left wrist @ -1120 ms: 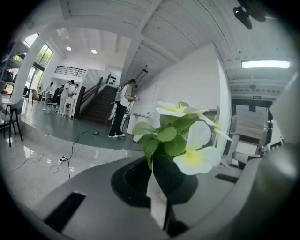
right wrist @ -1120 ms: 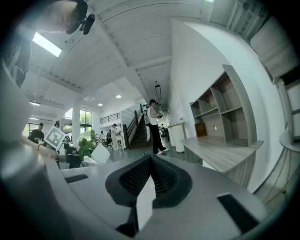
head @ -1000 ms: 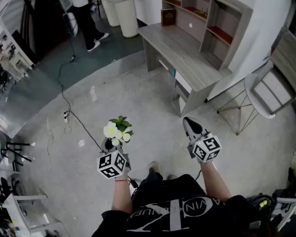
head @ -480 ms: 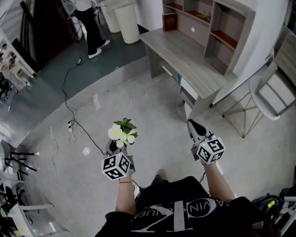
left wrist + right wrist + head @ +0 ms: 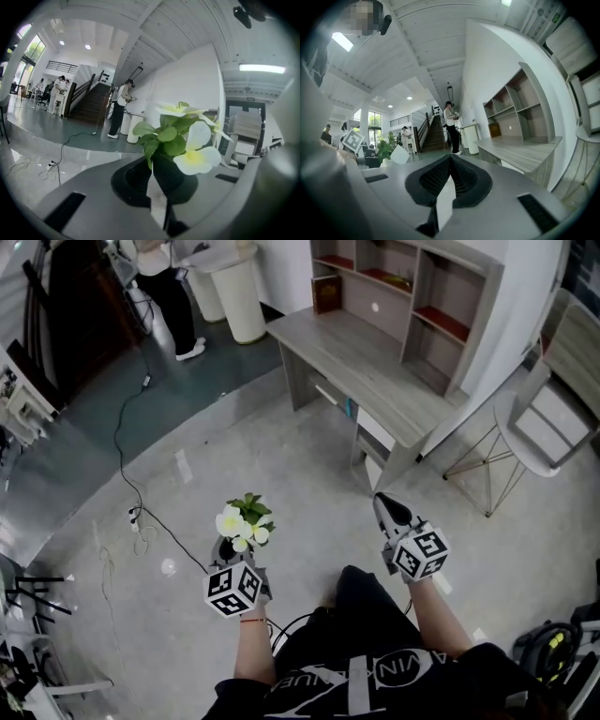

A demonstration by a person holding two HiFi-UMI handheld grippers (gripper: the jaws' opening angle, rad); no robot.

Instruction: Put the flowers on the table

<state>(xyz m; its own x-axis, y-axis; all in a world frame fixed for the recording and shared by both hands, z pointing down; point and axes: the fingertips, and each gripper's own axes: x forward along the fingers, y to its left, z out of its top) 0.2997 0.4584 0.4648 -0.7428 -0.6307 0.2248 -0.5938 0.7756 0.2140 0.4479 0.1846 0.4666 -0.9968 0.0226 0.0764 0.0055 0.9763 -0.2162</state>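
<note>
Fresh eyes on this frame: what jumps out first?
The white flowers with green leaves stand out first, clamped in the left gripper above the bare grey floor at lower centre. Next is the right gripper, level with it on the other side, jaws together on nothing. Ahead of both, towards the top right, a long wooden desk with shelves behind it has a bare top.

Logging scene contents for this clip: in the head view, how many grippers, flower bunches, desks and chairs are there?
Handheld grippers with marker cubes: 2, left gripper and right gripper
Bunch of white flowers with green leaves: 1
Grey wooden desk: 1
White chair on thin metal legs: 1
Total: 5
</note>
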